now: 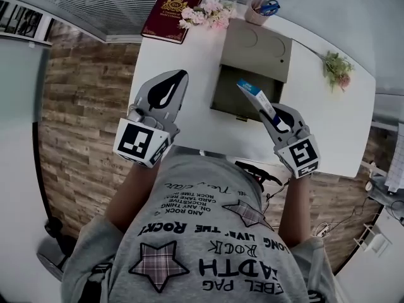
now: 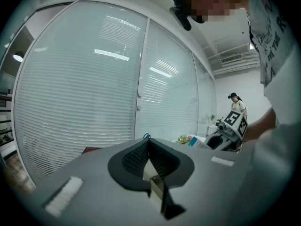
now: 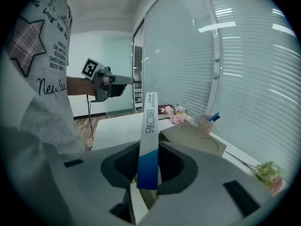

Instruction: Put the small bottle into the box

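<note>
A white table (image 1: pixel 183 74) carries an open grey box (image 1: pixel 255 46), its lid folded back. Behind the box to the left lies a dark red book (image 1: pixel 172 14), with a bunch of pink flowers (image 1: pixel 205 12) between book and box. A cup (image 1: pixel 257 11) holding blue-handled scissors stands just behind the box. A green flower sprig (image 1: pixel 339 68) lies to the box's right, apart from it.

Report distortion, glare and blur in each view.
Head view: strong fisheye curves the edges of the white table; light even, detail sharp. Left gripper view: bright glare streaks cross the blinds; a mosaic patch sits at the top. Right gripper view: dark vignetted corners; the blue-and-white pack is crisp.
</note>
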Motion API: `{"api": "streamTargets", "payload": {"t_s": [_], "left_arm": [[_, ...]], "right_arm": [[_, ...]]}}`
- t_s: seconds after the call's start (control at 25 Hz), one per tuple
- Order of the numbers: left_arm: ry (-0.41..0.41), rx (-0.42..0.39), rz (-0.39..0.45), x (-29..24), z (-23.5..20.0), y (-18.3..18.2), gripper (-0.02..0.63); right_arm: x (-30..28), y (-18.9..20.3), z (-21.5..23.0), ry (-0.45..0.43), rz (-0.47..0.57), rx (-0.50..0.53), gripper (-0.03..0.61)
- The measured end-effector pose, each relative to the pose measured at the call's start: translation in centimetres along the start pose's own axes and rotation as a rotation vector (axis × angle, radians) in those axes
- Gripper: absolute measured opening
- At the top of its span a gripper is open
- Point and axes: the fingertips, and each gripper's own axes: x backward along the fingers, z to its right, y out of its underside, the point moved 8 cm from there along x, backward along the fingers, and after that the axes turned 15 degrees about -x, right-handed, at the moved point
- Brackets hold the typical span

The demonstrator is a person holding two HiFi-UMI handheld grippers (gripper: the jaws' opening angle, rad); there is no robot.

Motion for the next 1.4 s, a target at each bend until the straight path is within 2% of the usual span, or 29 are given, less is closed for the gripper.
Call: {"api": "streamTargets", "payload": {"t_s": [0.12, 0.36, 0.56, 0.88, 1.4], "left_arm": [[-0.010, 0.019, -0.015, -0.2, -0.1, 1.0, 0.009], [-0.017, 0.040, -0.048, -0.3, 0.2, 2.4, 0.009], [-0.022, 0.045, -0.059, -0.6, 0.1, 2.8, 0.009], [-0.019, 0.047, -0.071, -0.9, 0.2, 3.3, 0.009], [-0.020, 0.065, -0.090, -1.2, 0.1, 3.8, 0.009]], "right_arm": [[-1.1, 1.1, 0.2, -0.032, -0.037, 0.008, 0.091], [-3.5, 3.0, 0.3, -0.075, -0.155, 0.103, 0.091], [-5.1, 4.1, 0.3, -0.116, -0.222, 0.137, 0.091], [-6.8, 5.3, -0.2, -0.170, -0.323, 0.281, 0.091], [-8.3, 5.3, -0.8, -0.243, -0.375, 0.344, 0.091]]}}
